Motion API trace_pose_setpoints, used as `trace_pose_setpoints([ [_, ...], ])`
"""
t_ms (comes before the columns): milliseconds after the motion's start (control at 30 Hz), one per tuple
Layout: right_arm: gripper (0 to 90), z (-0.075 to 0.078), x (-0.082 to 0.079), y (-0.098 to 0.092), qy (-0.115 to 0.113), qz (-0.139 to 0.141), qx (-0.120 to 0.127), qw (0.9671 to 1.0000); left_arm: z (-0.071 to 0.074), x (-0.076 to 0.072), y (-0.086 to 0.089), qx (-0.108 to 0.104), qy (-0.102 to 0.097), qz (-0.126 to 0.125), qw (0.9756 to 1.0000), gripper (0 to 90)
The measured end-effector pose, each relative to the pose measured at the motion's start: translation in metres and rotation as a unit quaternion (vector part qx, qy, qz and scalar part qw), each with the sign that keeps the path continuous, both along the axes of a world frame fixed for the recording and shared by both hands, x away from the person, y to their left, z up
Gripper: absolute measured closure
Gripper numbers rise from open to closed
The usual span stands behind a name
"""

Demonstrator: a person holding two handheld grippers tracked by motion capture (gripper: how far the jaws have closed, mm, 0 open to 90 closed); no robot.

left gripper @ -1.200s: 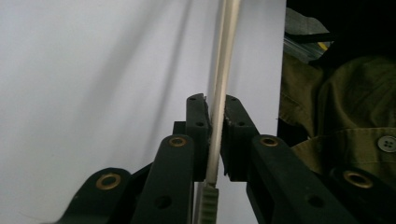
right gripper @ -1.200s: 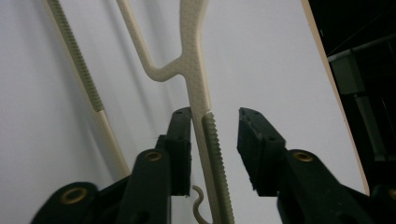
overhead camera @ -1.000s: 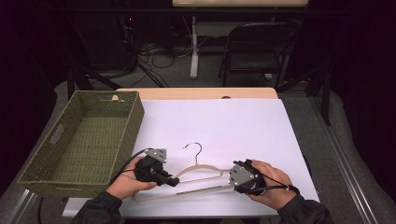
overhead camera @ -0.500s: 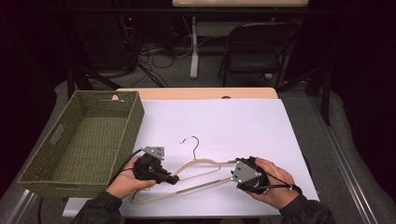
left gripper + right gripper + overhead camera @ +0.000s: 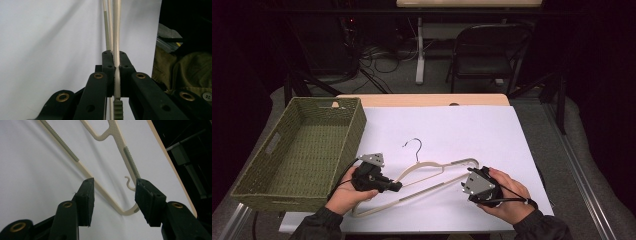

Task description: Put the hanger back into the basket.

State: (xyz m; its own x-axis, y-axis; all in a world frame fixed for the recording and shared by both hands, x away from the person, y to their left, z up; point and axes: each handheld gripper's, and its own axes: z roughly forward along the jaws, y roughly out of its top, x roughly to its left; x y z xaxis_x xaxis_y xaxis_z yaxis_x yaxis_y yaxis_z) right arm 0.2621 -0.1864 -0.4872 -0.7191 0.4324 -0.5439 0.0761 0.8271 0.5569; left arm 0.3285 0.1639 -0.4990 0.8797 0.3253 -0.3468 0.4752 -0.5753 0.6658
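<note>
You are clamping the left gripper (image 5: 388,185) on the hanger (image 5: 432,170), lying at six o'clock on the table (image 5: 512,135); your right gripper (image 5: 469,187) is gaping around its end, probably closing next.

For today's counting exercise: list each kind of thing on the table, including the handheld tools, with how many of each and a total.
Hanger: 1
Woven basket: 1
White sheet: 1
Handheld tools: 2, left tool and right tool
Total: 5
</note>
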Motion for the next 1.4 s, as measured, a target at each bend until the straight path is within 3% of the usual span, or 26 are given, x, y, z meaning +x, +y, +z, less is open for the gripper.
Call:
trace_pose_setpoints([
  [200,49.6,-0.001,0.0,-0.002,0.001,-0.003,0.005,1.0,0.004,-0.002,0.0,0.002,-0.014,0.031,0.9994,87.4],
  [400,49.6,-0.001,0.0,-0.003,0.001,-0.01,0.002,0.9999,0.007,-0.001,0.002,0.003,-0.018,0.072,0.9972,87.4],
  [700,49.5,-0.003,0.002,-0.004,0.005,-0.008,0.007,0.9999,0.023,0.004,-0.001,0.002,-0.03,0.131,0.991,87.3],
  [767,49.5,-0.002,0.002,-0.004,0.006,-0.011,0.002,0.9999,0.03,0.007,-0.003,0.004,-0.038,0.155,0.9871,87.3],
  [933,49.3,-0.003,0.002,-0.005,0.004,-0.009,0.009,0.9999,0.04,0.008,-0.005,0.008,-0.055,0.179,0.9822,87.4],
  [1233,47.8,-0.005,0.0,-0.007,0.002,-0.021,0.008,0.9997,0.055,0.004,-0.004,0.038,-0.097,0.221,0.9697,87.3],
  [1267,47.6,-0.006,0.0,-0.007,0.006,-0.024,0.015,0.9996,0.055,0.004,-0.004,0.038,-0.097,0.221,0.9697,87.4],
  [1300,47.4,-0.002,-0.001,-0.008,0.006,-0.025,-0.01,0.9996,0.06,0.002,-0.003,0.043,-0.105,0.223,0.9681,87.3],
  [1400,47.2,-0.003,0.0,-0.008,0.009,-0.022,-0.001,0.9997,0.07,-0.001,0.001,0.039,-0.112,0.229,0.9662,87.3],
])
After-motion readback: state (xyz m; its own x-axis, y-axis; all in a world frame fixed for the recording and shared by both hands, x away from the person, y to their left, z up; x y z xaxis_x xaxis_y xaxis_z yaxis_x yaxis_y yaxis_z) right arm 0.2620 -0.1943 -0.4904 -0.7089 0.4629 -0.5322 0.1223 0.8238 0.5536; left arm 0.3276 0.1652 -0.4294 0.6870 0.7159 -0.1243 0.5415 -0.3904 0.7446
